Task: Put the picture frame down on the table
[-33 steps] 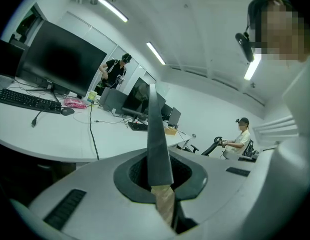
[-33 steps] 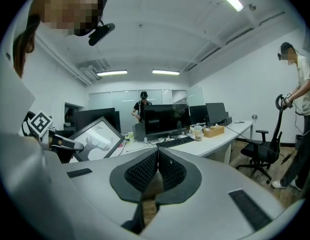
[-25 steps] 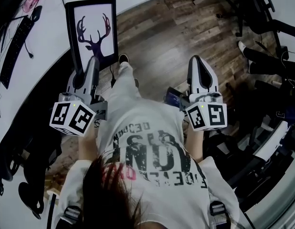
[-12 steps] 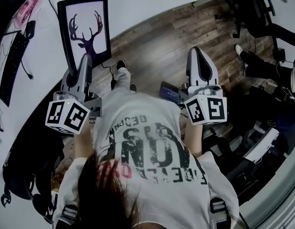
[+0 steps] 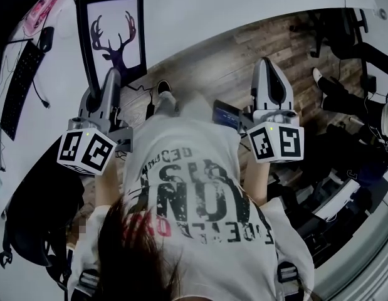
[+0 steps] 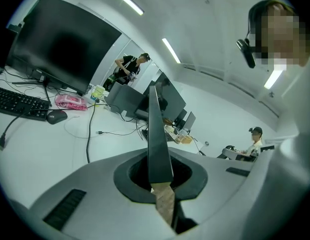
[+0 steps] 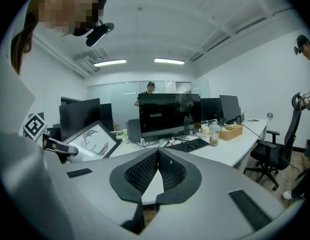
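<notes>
Frame (image 5: 112,39): flat rectangle, thin black border round a white sheet printed with a dark antlered deer head, over the smooth white table's (image 5: 200,5) near edge. Left gripper (image 5: 109,83) is clamped on its lower edge, which runs edge-on between the jaws. Right gripper (image 5: 271,74) hangs over plank floor (image 5: 231,68), ribbed jaws pressed together, empty. Keyboard (image 5: 18,83), mouse (image 5: 46,38) and cables lie left of the frame.

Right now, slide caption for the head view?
Left gripper shut on the frame at its lower edge, by the white table; right gripper shut, empty, over the floor.
</notes>
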{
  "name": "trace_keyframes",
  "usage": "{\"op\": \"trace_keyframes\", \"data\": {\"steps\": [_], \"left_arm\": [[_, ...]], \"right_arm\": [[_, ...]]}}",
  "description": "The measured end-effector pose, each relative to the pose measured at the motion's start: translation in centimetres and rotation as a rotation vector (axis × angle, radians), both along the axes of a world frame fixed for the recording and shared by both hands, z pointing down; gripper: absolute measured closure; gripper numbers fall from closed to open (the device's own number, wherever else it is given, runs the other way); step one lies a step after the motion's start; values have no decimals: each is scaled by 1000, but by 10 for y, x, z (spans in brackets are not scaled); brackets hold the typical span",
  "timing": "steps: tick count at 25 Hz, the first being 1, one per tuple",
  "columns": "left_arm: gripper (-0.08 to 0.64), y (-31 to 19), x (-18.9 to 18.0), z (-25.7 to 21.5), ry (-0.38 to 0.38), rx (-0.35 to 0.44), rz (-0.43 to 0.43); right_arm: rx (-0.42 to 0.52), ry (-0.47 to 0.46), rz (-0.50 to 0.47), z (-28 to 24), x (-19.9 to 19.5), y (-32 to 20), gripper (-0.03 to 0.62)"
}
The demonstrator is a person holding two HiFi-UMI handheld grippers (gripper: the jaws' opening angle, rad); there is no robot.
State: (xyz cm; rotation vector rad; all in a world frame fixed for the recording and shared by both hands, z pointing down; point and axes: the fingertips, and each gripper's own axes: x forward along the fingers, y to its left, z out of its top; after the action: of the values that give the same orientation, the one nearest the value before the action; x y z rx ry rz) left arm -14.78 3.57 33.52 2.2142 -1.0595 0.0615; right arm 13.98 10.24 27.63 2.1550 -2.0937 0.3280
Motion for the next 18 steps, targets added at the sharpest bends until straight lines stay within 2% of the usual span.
{"op": "trace_keyframes", "data": {"steps": [9,18], "left_arm": [[543,-4,-16,2,4,-20,-78],[543,-23,3,-8,3,-25,-195]], "right_arm": [[-9,-7,-66,1,-8,-30,591],[-8,-36,-170,0,15,-85,591]]}}
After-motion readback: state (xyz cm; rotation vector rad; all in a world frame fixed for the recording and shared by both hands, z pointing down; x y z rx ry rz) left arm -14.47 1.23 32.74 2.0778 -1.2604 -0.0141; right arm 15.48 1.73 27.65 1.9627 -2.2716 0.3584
